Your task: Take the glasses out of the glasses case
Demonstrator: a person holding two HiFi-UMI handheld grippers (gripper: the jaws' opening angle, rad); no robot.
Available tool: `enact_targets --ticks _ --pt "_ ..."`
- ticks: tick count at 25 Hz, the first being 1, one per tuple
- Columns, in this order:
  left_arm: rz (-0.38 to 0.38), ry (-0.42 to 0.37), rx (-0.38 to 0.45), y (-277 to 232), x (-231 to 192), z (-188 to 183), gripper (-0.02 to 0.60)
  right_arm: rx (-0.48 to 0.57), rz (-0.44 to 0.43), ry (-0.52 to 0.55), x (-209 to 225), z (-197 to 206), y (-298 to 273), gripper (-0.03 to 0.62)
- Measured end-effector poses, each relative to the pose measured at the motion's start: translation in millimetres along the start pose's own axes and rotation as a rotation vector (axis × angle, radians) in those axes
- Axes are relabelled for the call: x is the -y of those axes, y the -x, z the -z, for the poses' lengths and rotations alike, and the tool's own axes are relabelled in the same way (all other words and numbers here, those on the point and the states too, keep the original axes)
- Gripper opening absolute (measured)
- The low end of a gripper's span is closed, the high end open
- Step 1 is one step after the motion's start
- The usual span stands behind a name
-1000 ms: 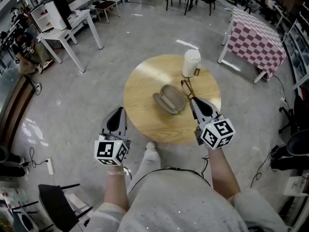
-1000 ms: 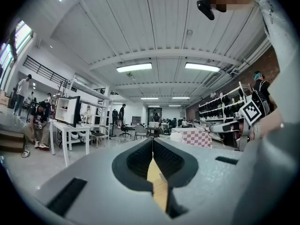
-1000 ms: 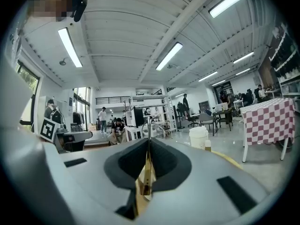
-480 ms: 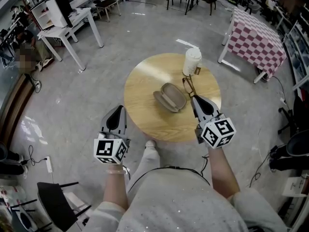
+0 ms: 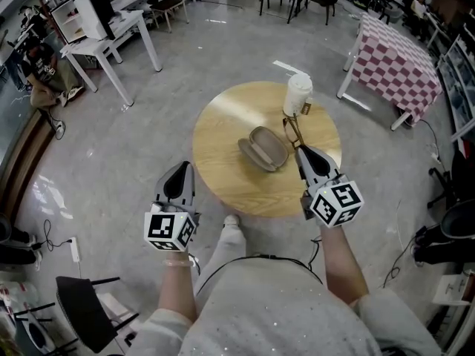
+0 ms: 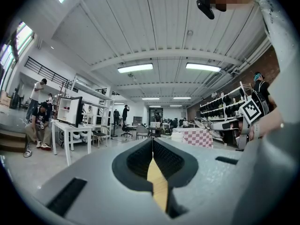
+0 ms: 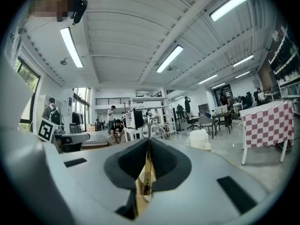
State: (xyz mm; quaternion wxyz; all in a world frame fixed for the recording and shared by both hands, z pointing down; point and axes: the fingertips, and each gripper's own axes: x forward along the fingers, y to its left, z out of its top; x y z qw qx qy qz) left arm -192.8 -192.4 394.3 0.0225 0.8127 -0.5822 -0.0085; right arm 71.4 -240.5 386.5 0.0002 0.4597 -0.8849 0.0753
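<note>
An open tan glasses case (image 5: 263, 149) lies in the middle of the round wooden table (image 5: 223, 124), with nothing inside that I can make out. Brown-framed glasses (image 5: 292, 130) hang just right of the case, clear of it. My right gripper (image 5: 303, 151) is shut on one of their temple arms. In the right gripper view the thin arm (image 7: 144, 179) runs between the closed pads, and a lens rim (image 7: 152, 129) shows beyond the jaw tips (image 7: 149, 142). My left gripper (image 5: 180, 169) is held off the table's near left edge, shut and empty (image 6: 153, 142).
A white tub (image 5: 297, 95) with a small tag stands at the table's far right, just behind the glasses. A checked-cloth table (image 5: 393, 61) is at the far right, white desks (image 5: 111, 35) at the far left. A black chair (image 5: 89, 310) is at my lower left.
</note>
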Motion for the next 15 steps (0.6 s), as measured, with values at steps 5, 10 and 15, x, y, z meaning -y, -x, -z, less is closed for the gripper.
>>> enact_targets --ticks 5,10,15 --pt "-0.013 -0.002 0.002 4.1 -3.6 -2.6 0.005 0.007 -0.005 -0.01 -1.6 -1.0 -0.9 0.02" --pt "-0.017 -0.004 0.002 5.5 -2.0 -1.2 0.005 0.008 -0.013 -0.015 -2.0 0.9 -0.1 0.02" --pt "-0.013 -0.003 -0.004 5.5 -0.8 2.7 0.005 0.004 -0.012 -0.023 -0.6 5.5 0.6 0.02"
